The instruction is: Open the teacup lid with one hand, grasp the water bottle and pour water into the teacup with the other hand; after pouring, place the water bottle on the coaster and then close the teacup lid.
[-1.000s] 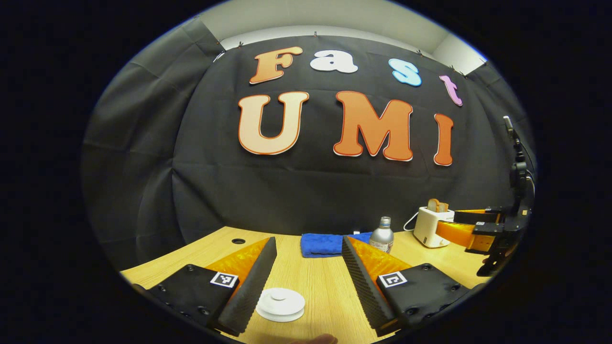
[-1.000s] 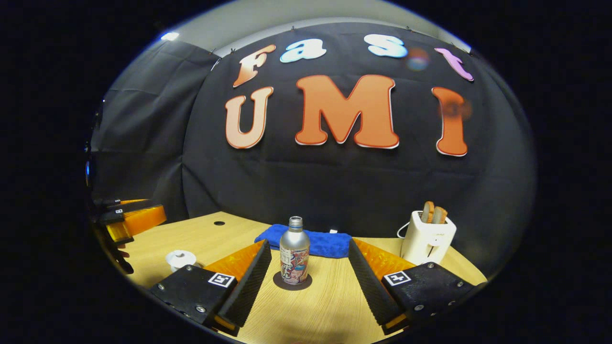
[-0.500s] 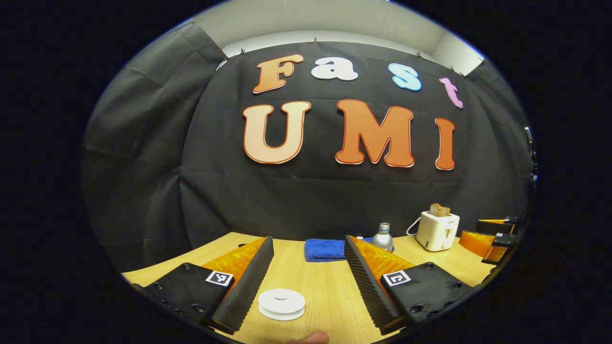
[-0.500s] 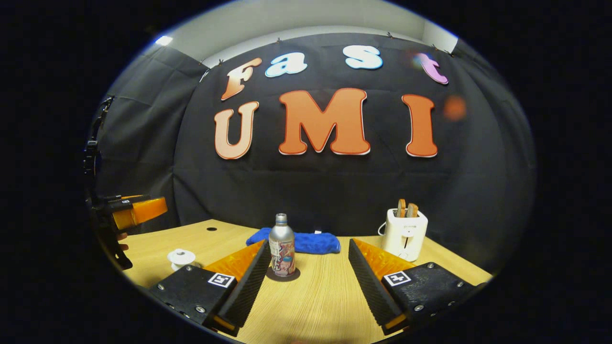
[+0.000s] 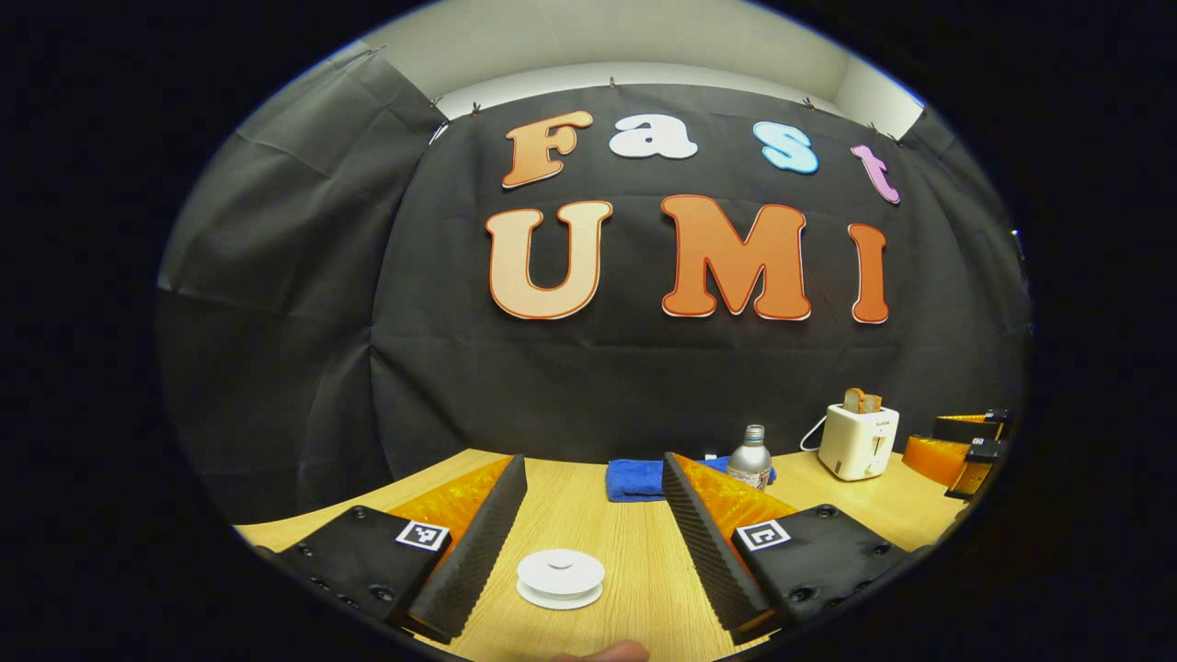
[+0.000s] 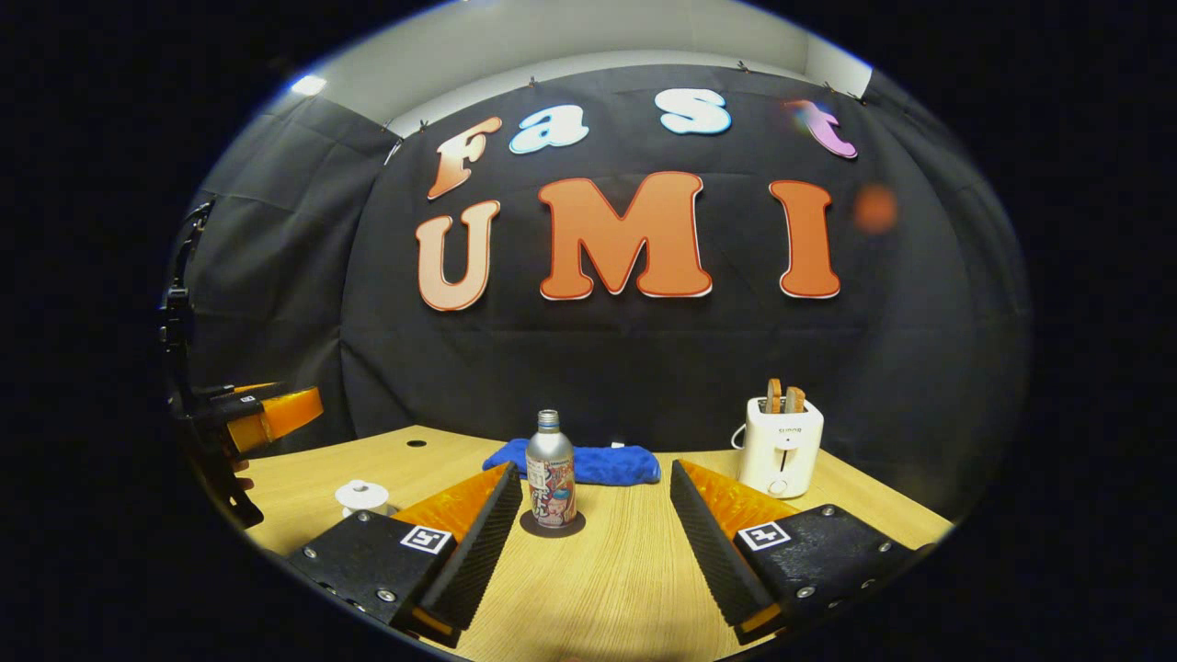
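Note:
A white teacup point(image 5: 560, 578) with its lid on sits on the wooden table point(image 5: 634, 542), between the fingers of my open left gripper point(image 5: 593, 496) and untouched by them. In the right gripper view the same teacup point(image 6: 362, 497) stands at the left. The silver water bottle point(image 6: 550, 469) stands upright on a dark round coaster point(image 6: 553, 526), just ahead of my open right gripper point(image 6: 588, 501), close to its left finger. The bottle point(image 5: 750, 458) also pokes up behind my left gripper's right finger. Both grippers hold nothing.
A folded blue cloth point(image 6: 588, 462) lies behind the bottle near the wall. A white toaster point(image 6: 781, 446) with bread slices stands at the back right. The other gripper point(image 6: 248, 418) and a hand show at the far left of the right gripper view.
Both grippers have pulled back and apart from each other. The teacup and the bottle now look smaller and farther off; the bottle stays on the coaster, the lid on the cup.

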The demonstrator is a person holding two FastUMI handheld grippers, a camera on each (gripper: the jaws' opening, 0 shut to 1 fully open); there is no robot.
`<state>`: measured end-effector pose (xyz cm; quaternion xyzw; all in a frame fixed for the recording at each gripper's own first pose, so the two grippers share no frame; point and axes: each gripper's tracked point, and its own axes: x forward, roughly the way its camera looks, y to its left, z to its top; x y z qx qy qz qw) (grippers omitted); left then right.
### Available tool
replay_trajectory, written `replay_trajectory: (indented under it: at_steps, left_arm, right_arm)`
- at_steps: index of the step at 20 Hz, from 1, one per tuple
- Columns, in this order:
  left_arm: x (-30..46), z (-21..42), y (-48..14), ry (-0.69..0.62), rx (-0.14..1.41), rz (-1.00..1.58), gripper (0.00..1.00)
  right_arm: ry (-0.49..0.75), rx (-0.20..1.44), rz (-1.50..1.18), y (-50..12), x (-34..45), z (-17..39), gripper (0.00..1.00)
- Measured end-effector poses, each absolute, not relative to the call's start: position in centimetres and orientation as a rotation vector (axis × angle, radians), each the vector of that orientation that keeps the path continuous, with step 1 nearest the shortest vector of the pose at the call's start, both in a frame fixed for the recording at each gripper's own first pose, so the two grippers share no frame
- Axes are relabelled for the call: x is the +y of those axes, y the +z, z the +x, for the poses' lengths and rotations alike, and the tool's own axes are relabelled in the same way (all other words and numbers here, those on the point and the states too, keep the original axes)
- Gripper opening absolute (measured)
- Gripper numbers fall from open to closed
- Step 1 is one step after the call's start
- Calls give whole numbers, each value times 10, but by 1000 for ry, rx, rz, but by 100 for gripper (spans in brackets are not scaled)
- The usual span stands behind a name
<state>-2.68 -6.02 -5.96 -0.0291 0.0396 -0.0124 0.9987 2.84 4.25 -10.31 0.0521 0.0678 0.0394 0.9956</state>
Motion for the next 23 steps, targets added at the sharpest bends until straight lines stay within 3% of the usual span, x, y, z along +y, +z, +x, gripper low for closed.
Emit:
replay_trajectory:
  at_steps: [9, 11, 13, 15, 23]
  left_arm:
    - [-62, -32, -48, -39, 38, -28, 95]
    - [-62, -32, -44, -45, 21, -26, 100]
    - [-65, -32, -43, -59, 19, -26, 94]
    - [-63, -32, -40, -58, 15, -28, 100]
    - [-46, -28, -23, -48, 0, -70, 100]
  right_arm:
    - [105, 150, 123, -105, 53, 26, 98]
    - [99, 158, 111, -105, 51, 27, 97]
    - [94, 149, 105, -100, 51, 28, 97]
    - [92, 141, 103, -95, 51, 28, 97]
    - [99, 130, 68, -78, 57, 32, 97]
